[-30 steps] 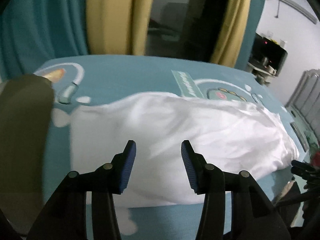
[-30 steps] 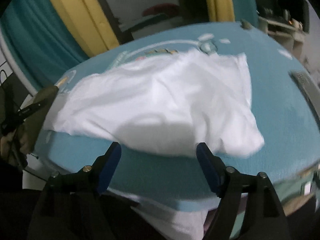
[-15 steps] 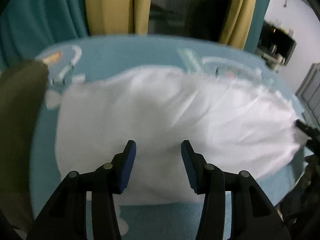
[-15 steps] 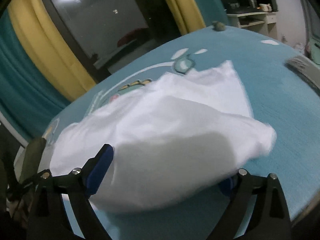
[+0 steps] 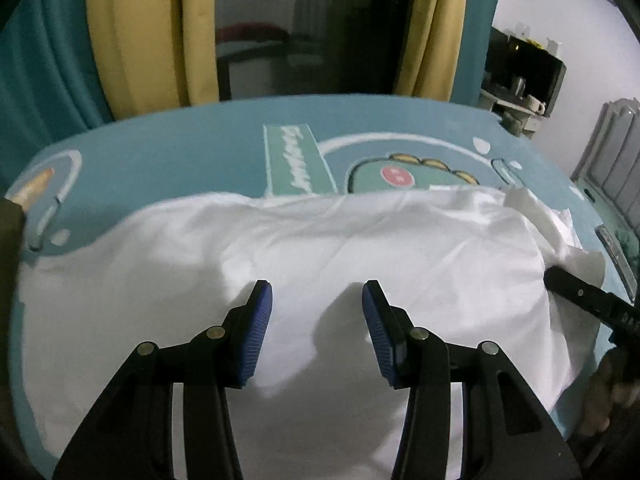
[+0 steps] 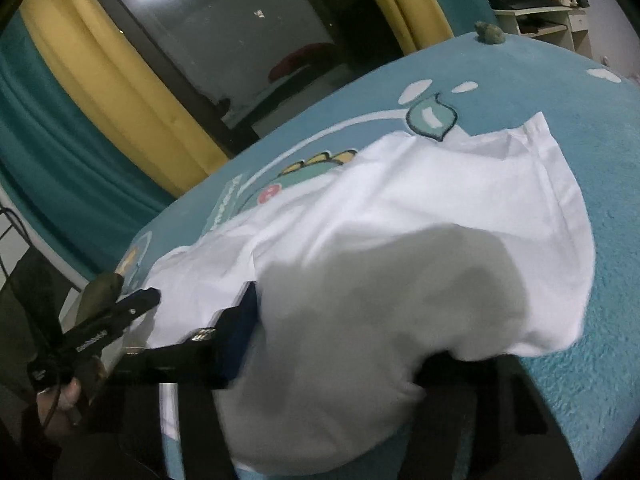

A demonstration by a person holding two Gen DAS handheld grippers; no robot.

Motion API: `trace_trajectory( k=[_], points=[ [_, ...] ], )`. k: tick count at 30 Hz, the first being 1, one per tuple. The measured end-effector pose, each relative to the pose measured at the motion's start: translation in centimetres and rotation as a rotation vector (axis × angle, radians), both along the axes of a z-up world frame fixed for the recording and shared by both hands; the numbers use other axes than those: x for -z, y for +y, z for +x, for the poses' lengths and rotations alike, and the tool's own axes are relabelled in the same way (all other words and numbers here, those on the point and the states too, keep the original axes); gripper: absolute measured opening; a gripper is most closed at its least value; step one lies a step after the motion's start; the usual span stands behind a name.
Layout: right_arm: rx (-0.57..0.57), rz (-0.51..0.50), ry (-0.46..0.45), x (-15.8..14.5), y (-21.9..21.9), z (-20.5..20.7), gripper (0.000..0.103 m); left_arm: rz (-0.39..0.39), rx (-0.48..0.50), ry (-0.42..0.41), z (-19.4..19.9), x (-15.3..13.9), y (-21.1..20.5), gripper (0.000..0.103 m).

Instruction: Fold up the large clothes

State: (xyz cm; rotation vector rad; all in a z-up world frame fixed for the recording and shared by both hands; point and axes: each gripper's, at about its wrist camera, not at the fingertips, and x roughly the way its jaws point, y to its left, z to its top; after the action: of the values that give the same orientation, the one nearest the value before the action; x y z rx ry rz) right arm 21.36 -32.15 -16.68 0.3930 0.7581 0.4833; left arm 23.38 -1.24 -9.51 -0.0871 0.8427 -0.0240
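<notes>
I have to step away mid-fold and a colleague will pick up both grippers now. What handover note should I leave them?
Left gripper: open, fingers above the near part of the white cotton garment, gripping nothing.
Right gripper: fingers spread wide, the garment's near edge bunched between and over them; one finger is hidden, so a grasp cannot be confirmed.
The garment lies crumpled across the teal cartoon-print table cover, one hemmed end toward the far right.
Done: garment laid out, no neat fold visible.
Left: probably flatten it, then make the folds.

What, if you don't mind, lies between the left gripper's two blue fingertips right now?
In the left wrist view, only the white garment shows between the pads of the left gripper. The jaws stand apart above the cloth, not closed on it.
</notes>
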Motion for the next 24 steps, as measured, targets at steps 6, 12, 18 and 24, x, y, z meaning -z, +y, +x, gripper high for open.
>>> trace_trajectory(
  k=[6, 12, 18, 24],
  points=[
    [-0.022, -0.006, -0.037, -0.3, 0.4, -0.4, 0.024, 0.090, 0.013, 0.027, 0.4, 1.1, -1.8, 0.050],
    [-0.024, -0.040, -0.076, -1.6, 0.8, -0.8, 0.020, 0.020, 0.070, 0.026, -0.1, -0.1, -2.6, 0.050],
    [-0.013, -0.079, -0.115, -3.4, 1.8, -1.5, 0.020, 0.040, 0.115, 0.010, -0.5, 1.3, -3.4, 0.050],
    [-0.019, -0.166, -0.181, -6.0, 4.5, -2.6, 0.020, -0.051, 0.134, 0.018, -0.6, 0.8, -1.9, 0.050]
  ],
)
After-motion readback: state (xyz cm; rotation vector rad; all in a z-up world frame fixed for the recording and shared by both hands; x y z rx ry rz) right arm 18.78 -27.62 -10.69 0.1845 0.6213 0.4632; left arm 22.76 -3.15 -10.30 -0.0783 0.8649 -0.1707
